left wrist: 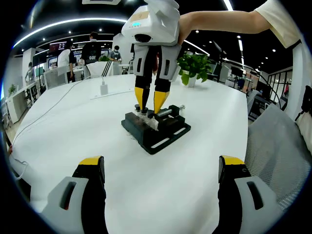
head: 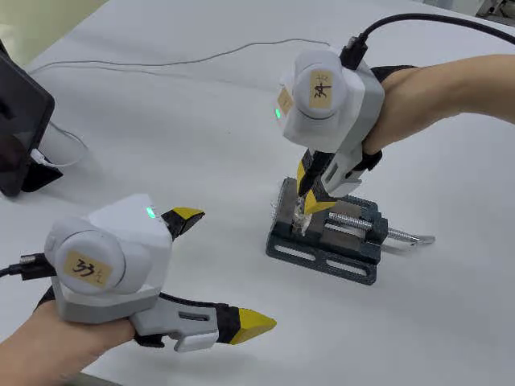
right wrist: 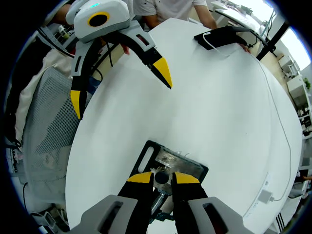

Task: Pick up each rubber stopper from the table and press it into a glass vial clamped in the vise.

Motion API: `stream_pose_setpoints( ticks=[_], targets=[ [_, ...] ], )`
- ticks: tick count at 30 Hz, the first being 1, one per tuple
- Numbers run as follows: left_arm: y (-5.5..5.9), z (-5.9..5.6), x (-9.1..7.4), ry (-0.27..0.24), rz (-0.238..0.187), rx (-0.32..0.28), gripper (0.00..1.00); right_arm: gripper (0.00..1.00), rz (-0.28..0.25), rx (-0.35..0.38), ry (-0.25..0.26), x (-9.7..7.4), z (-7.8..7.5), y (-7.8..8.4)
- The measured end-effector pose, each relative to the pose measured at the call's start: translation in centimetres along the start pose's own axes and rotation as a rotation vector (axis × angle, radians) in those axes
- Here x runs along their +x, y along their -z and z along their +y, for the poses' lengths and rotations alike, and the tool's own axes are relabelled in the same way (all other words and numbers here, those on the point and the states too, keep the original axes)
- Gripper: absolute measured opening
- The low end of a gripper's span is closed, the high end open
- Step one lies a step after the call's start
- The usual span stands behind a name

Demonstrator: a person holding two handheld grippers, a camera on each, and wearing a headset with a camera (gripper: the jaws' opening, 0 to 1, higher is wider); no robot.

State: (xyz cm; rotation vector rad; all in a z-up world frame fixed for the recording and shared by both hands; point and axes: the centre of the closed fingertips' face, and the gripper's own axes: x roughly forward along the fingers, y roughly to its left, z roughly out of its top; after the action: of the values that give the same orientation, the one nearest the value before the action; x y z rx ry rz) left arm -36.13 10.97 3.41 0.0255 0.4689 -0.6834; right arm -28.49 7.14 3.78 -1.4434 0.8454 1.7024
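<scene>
A dark vise (head: 322, 253) (left wrist: 161, 134) (right wrist: 146, 156) stands on the white table and clamps a row of glass vials (head: 299, 219) (right wrist: 170, 158). Several of them carry black stoppers (left wrist: 145, 111). My right gripper (head: 310, 197) (left wrist: 149, 101) (right wrist: 162, 178) points down over the vials, its yellow tips nearly together on a black rubber stopper (right wrist: 161, 177) right above the vise jaws. My left gripper (head: 221, 269) (left wrist: 162, 163) (right wrist: 122, 87) hovers low at the near left of the table, wide open and holding nothing.
A black device on a stand (head: 16, 137) (right wrist: 222, 36) sits at the far left edge, with a thin cable (head: 161, 61) running across the table's back. The vise handle (head: 406, 236) sticks out to the right. A mesh chair (left wrist: 278, 141) stands beside the table.
</scene>
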Motion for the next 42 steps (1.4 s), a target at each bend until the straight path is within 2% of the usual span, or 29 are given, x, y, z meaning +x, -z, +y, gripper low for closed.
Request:
stream_pose_setpoints(
  ticks=[6, 12, 17, 36, 42],
  targets=[
    [0.0, 0.1, -0.1, -0.003, -0.002, -0.001, 0.97, 0.09, 0.004, -0.008, 0.002, -0.6, 0.0, 0.6],
    [0.0, 0.1, 0.0, -0.003, -0.004, 0.000, 0.96, 0.05, -0.005, 0.019, 0.007, -0.6, -0.4, 1.5],
    [0.0, 0.1, 0.1, -0.001, -0.001, 0.002, 0.96, 0.01, -0.024, 0.030, 0.005, -0.4, 0.0, 1.3],
    [0.6, 0.0, 0.3, 0.009, 0.016, -0.006, 0.96, 0.00, -0.069, 0.050, 0.017, 0.4, -0.9, 1.1],
    [0.6, -0.1, 0.4, 0.011, 0.014, -0.010, 0.96, 0.00, -0.066, 0.071, 0.024, 0.5, -0.8, 1.0]
  ],
)
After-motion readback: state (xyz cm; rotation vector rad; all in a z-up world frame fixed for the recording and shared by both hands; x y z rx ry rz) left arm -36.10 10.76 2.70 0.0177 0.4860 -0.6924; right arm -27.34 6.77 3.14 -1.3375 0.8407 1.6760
